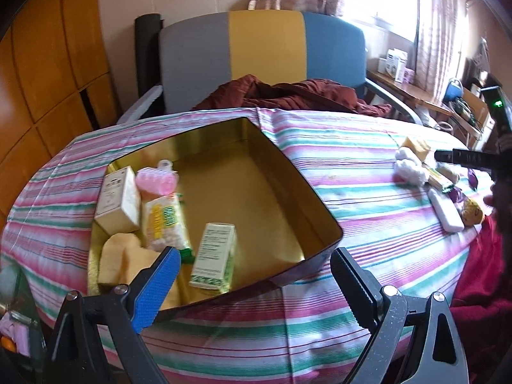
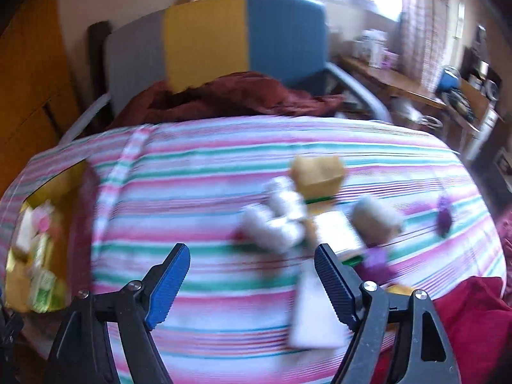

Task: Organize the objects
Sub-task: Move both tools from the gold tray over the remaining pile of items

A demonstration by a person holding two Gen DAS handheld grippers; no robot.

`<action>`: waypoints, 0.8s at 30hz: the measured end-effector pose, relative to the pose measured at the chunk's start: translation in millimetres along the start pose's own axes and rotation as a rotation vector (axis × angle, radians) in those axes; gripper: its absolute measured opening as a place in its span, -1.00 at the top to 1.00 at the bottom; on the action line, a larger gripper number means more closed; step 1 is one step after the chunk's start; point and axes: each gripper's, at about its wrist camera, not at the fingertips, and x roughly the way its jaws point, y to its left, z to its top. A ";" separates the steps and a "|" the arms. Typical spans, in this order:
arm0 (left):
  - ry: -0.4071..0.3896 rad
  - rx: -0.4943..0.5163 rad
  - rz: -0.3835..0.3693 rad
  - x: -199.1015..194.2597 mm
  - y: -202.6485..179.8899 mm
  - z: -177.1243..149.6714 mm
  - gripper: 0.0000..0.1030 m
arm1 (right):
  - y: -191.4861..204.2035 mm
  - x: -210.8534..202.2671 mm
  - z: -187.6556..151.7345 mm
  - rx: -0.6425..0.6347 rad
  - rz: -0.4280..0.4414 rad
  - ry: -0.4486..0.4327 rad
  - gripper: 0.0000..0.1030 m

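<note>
A gold tin box sits on the striped cloth and holds a cream carton, a pink roller item, a yellow-green packet, a green-white carton and a yellow sponge. My left gripper hangs open over the tin's near edge, nothing between its fingers. My right gripper is open and empty above the cloth. Just beyond it lies a blurred heap: white cotton, a tan block, a white bar, purple pieces. The same heap shows at the far right in the left wrist view.
A chair with grey, yellow and blue panels stands behind the table, a dark red garment draped on its seat. A wooden cabinet is at the left, a cluttered side table at the right. Red fabric lies at the near right edge.
</note>
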 end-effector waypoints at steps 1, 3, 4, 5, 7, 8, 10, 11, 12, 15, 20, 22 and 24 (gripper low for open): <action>0.003 0.007 -0.004 1.6 -3.1 1.2 -0.85 | -12.0 1.9 3.4 0.020 -0.020 -0.004 -0.58; 0.007 0.024 -0.017 4.1 -10.2 3.7 -0.85 | -35.1 6.9 7.9 0.061 -0.061 -0.013 -0.58; 0.007 0.034 -0.026 5.5 -15.0 5.5 -0.85 | -46.1 9.5 9.1 0.084 -0.082 -0.016 -0.58; 0.008 0.043 -0.033 6.8 -19.2 7.2 -0.85 | -57.1 11.8 9.1 0.116 -0.096 -0.018 -0.58; 0.013 0.067 -0.049 11.1 -30.4 12.1 -0.83 | -77.8 16.7 6.8 0.197 -0.105 -0.014 -0.58; 0.015 0.078 -0.056 13.6 -35.3 14.7 -0.82 | -88.2 19.2 4.4 0.247 -0.103 -0.007 -0.58; 0.021 0.106 -0.084 20.9 -50.4 21.7 -0.75 | -102.3 23.1 2.6 0.321 -0.083 0.014 -0.58; 0.022 0.116 -0.096 23.4 -55.1 24.2 -0.73 | -106.6 22.7 2.8 0.344 -0.073 0.011 -0.58; 0.023 0.130 -0.114 26.8 -63.0 27.4 -0.72 | -108.3 21.3 2.2 0.354 -0.069 0.006 -0.58; 0.034 0.164 -0.167 41.1 -85.3 39.9 -0.72 | -109.2 19.6 1.8 0.367 -0.057 0.007 -0.58; 0.064 0.198 -0.252 67.7 -126.2 64.2 -0.72 | -111.2 20.9 3.3 0.379 -0.037 0.007 -0.58; 0.078 0.207 -0.278 79.8 -142.8 72.5 -0.73 | -112.6 21.4 3.3 0.391 -0.031 0.011 -0.58; 0.098 0.213 -0.293 91.7 -157.0 79.8 -0.73 | -114.9 21.6 2.6 0.404 -0.028 0.014 -0.58</action>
